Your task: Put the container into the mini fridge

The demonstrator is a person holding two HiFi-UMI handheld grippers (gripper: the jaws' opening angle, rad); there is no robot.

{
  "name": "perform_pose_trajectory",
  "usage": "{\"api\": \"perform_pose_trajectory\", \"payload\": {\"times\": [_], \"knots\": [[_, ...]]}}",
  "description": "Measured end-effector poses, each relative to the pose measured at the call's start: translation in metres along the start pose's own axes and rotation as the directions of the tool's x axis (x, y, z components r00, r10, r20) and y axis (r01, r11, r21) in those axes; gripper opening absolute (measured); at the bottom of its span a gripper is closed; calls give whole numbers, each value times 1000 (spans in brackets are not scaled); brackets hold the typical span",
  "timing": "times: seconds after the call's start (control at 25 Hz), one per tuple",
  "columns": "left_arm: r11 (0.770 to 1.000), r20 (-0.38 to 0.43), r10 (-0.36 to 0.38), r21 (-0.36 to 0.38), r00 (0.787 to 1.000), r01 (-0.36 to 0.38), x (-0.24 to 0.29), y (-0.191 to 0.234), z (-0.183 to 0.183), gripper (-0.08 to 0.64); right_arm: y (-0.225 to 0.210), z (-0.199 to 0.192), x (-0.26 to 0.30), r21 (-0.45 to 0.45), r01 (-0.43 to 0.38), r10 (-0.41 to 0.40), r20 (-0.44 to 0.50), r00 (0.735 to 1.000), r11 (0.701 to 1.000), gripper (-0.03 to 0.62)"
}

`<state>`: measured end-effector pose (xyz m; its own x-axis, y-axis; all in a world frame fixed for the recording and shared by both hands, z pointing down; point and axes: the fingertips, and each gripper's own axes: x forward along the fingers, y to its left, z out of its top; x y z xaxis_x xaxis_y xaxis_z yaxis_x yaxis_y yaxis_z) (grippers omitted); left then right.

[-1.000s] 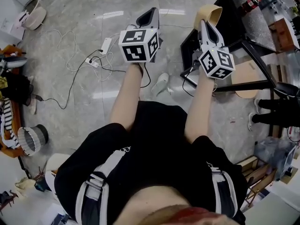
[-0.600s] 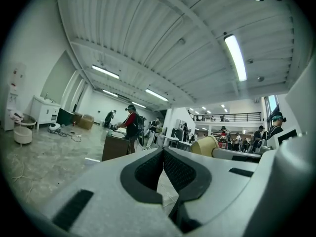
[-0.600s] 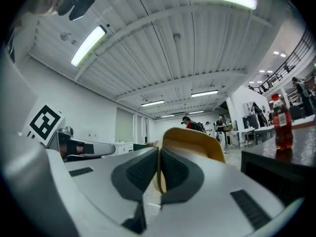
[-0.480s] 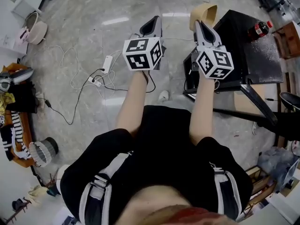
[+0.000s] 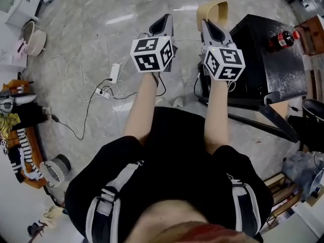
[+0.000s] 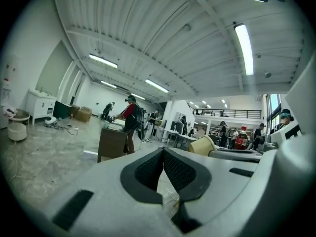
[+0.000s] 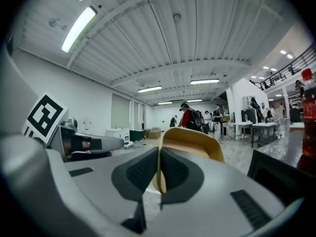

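Up beside the left edge of the black cabinet (image 5: pixel 263 59), likely the mini fridge, the right gripper (image 5: pixel 206 24) pinches the tan plastic container (image 5: pixel 213 8) by its rim; the left gripper (image 5: pixel 165 20) is closed and empty. Carrying stage, I judge; next, its door needs opening

The left tongs (image 5: pixel 163 22) and the right tongs (image 5: pixel 207 24) are light grey with black ribbed pads. Each carries a white cube printed with black square markers. The container (image 5: pixel 212 10) at the far side is tan-yellow. The mini fridge (image 5: pixel 263 65) on the right is black, its top finely speckled. The bottle (image 5: pixel 281 38) on it is dark brown with a red label and a red cap. The floor (image 5: pixel 96 29) is grey and mottled like marble, crossed by white cables (image 5: pixel 83 92). The person's top (image 5: pixel 172 156) is black with pale grey straps.
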<state>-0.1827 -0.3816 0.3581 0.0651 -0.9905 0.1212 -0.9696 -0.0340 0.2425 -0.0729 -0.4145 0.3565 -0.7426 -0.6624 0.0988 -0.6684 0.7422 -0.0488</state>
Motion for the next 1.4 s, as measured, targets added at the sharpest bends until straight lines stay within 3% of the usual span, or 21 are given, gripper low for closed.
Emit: {"api": "perform_pose_trajectory", "payload": {"times": [0.12,0.28,0.56,0.72,1.04,1.4], "knots": [[999,-5,-38,1,999,38,21,-5,6,8,-10,-13,9,-36,86,-90,-139,986,996,18],[996,-22,-88,-3,996,88,44,-17,3,8,-33,-40,11,-103,179,-203,-317,927,978,18],[986,-50,-168,-25,985,167,64,-34,-10,8,-71,-88,-6,-149,265,-304,-465,832,953,18],[982,-58,-190,-36,980,188,70,-43,-16,8,-104,-117,-30,-178,343,-384,-521,762,922,18],[978,-81,-209,-47,975,206,80,-47,-30,8,-159,-147,-73,-236,450,-498,-566,657,861,18],[974,-45,-225,-40,973,224,90,-51,-12,8,-206,-174,-99,-358,472,-586,-595,550,806,20]]}}
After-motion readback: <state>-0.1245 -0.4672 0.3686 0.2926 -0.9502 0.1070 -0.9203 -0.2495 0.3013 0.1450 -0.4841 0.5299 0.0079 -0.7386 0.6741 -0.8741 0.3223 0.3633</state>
